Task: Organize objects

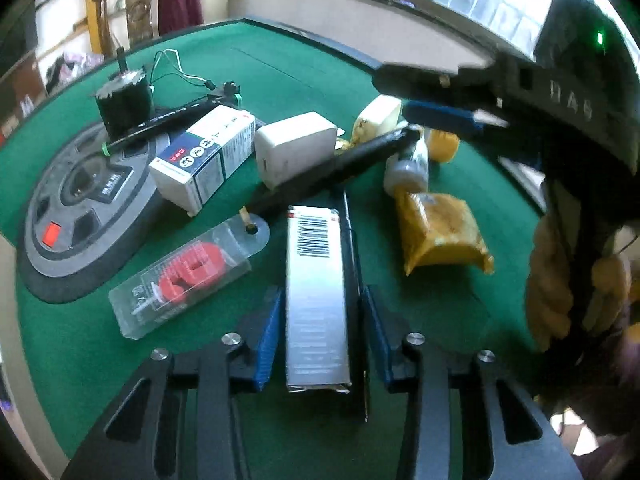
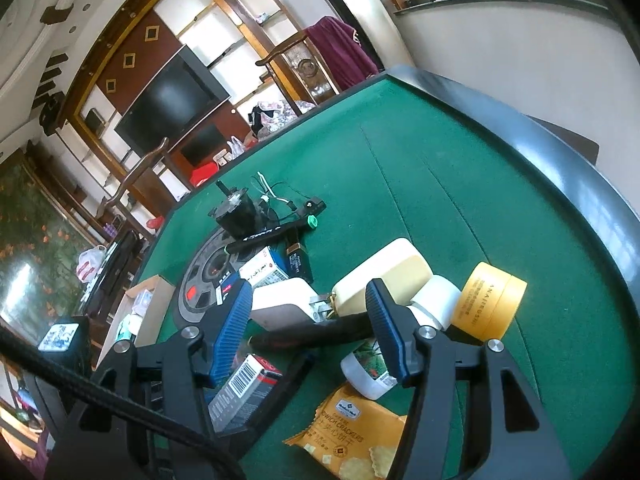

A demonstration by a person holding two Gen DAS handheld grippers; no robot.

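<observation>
The green worktop is covered with clutter beside a round grey hub. The left gripper is seen with fingers spread on either side of a silver barcoded box, not touching it. The right gripper is held above a long black pen, fingers spread. A cracker packet lies nearest.
</observation>
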